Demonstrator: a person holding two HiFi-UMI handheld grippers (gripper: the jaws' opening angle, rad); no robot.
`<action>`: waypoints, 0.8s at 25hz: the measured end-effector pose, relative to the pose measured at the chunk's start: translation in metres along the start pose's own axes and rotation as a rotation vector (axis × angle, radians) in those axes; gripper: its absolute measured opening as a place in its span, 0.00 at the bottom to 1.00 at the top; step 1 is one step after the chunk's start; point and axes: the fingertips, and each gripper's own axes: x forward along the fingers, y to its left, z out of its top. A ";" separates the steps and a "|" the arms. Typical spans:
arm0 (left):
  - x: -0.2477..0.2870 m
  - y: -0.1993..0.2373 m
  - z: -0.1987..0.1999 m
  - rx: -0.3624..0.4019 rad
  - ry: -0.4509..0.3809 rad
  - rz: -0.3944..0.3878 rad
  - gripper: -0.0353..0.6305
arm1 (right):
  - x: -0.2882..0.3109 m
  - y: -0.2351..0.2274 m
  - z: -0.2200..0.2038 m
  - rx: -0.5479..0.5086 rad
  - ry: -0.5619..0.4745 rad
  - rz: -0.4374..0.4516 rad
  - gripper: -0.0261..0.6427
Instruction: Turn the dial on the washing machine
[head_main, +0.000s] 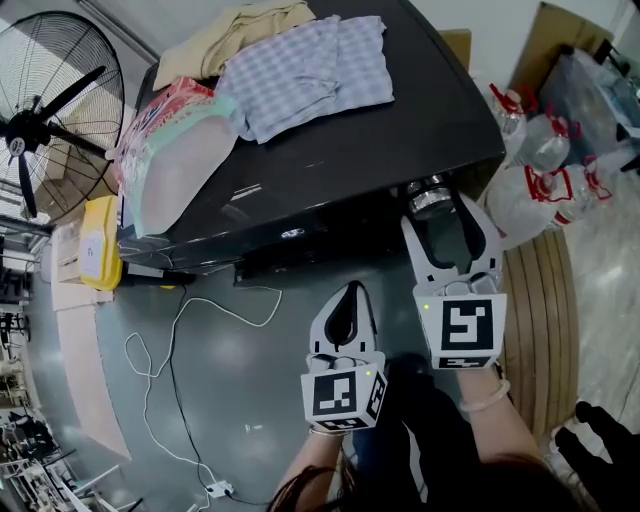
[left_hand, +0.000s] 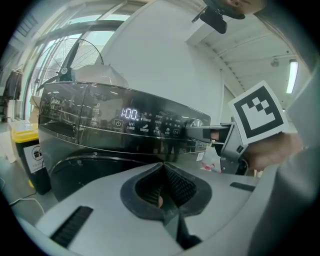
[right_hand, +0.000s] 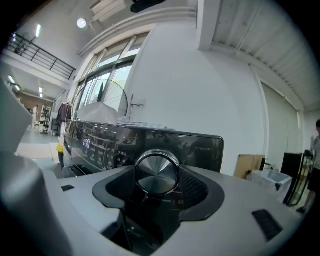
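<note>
Where the head view looks down, the black washing machine (head_main: 400, 130) carries a checked cloth (head_main: 310, 70), a beige cloth (head_main: 235, 30) and a plastic pack (head_main: 175, 150) on its top. A fan (head_main: 50, 110) and a yellow bin (head_main: 100, 240) stand at its left, water bottles (head_main: 540, 170) at its right, and a white cable (head_main: 170, 340) runs over the floor. Nothing lies between the person and the machine's front. The right hand-held gripper (head_main: 442, 215) reaches forward with its jaws on either side of the dial (head_main: 428, 197), which sits at the right end of the front panel. The left hand-held gripper (head_main: 350, 292) hangs lower and nearer the body, apart from the machine.

In the left gripper view, the left hand-held gripper (left_hand: 162, 192) has its jaws pressed together with nothing held, aimed at the machine's lit display (left_hand: 129, 113). The right hand-held gripper (left_hand: 210, 134) comes in level from the right onto the dial (left_hand: 196, 122). The bin (left_hand: 27, 150) stands on the floor at the left.

In the right gripper view, the dial (right_hand: 157, 172) fills the gap between the jaws, and the ribbed pads (right_hand: 195, 185) close on its rim from both sides. Its round brushed-metal face looks straight at the camera, so its axis runs level, out of the panel (right_hand: 100, 145) toward the person
</note>
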 end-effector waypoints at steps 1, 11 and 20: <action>0.001 0.000 0.000 0.000 -0.001 -0.001 0.08 | 0.000 -0.001 0.000 0.027 -0.002 0.001 0.48; 0.005 0.000 -0.001 -0.004 0.004 -0.002 0.08 | -0.001 -0.005 -0.004 0.175 -0.019 0.018 0.48; 0.008 -0.002 -0.004 -0.008 0.015 0.003 0.08 | -0.002 -0.007 -0.007 0.213 -0.001 0.050 0.51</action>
